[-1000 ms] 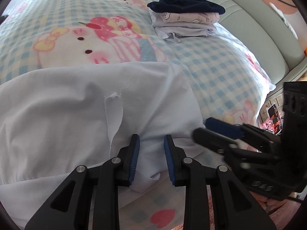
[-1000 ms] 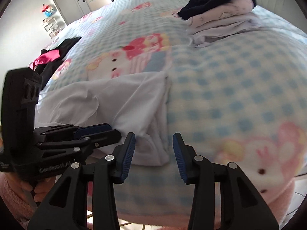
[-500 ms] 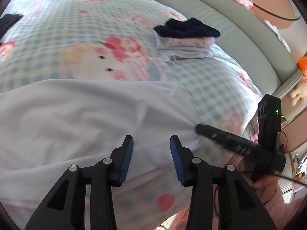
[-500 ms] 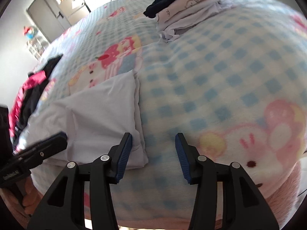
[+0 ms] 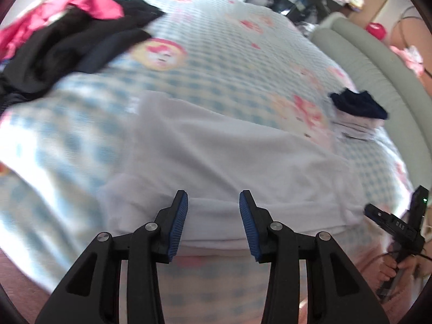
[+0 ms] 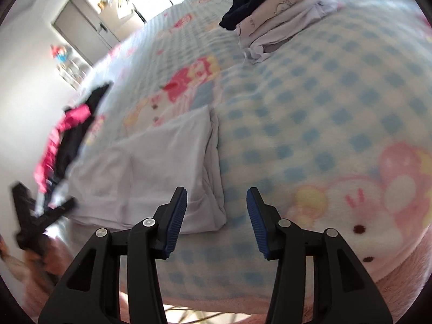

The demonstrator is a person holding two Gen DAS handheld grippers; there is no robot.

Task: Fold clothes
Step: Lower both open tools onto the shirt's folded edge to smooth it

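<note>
Blue-padded, the left tongs (image 5: 213, 216) and right tongs (image 6: 216, 216) both stood apart, gripping nothing, over the near edge of a white garment (image 5: 229, 162) lying partly folded on the checked blanket (image 6: 324, 94); a folded pile (image 6: 280, 10) sat well beyond

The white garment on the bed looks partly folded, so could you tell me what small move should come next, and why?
Probably bring the left gripper down onto the near edge of the white garment and close on it. Both grippers are open and empty, the right gripper sits off the cloth's corner, and the garment lies flat, wider than the folded stack.
</note>
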